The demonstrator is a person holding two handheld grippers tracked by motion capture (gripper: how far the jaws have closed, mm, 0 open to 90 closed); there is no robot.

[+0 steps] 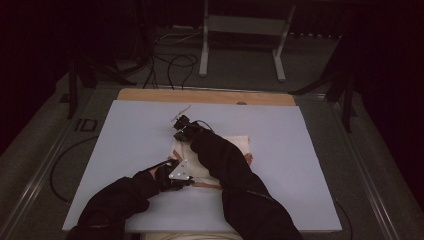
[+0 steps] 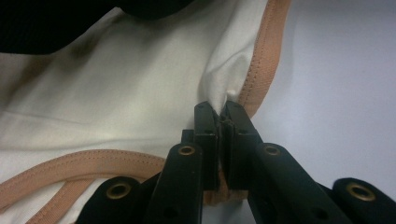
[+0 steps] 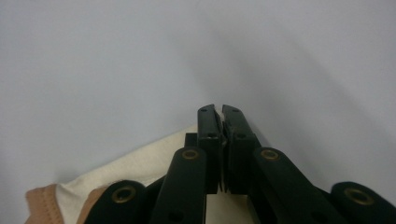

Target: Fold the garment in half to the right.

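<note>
A cream garment (image 1: 235,145) with tan trim lies on a pale blue board (image 1: 130,130), partly under the person's dark sleeves. My left gripper (image 1: 175,162) is at the garment's near left side. In the left gripper view it (image 2: 220,109) is shut on a fold of cream cloth (image 2: 140,84) just inside the tan trim (image 2: 261,60). My right gripper (image 1: 178,137) reaches across to the garment's far left corner. The right gripper view shows its jaws (image 3: 219,109) shut together on the edge of the cloth (image 3: 140,163), with bare board beyond.
A wooden table edge (image 1: 205,96) shows past the board's far side. Beyond it stand a metal frame (image 1: 240,30) and loose cables (image 1: 170,62) on the floor. Bare board (image 1: 280,130) lies to the left and right of the garment.
</note>
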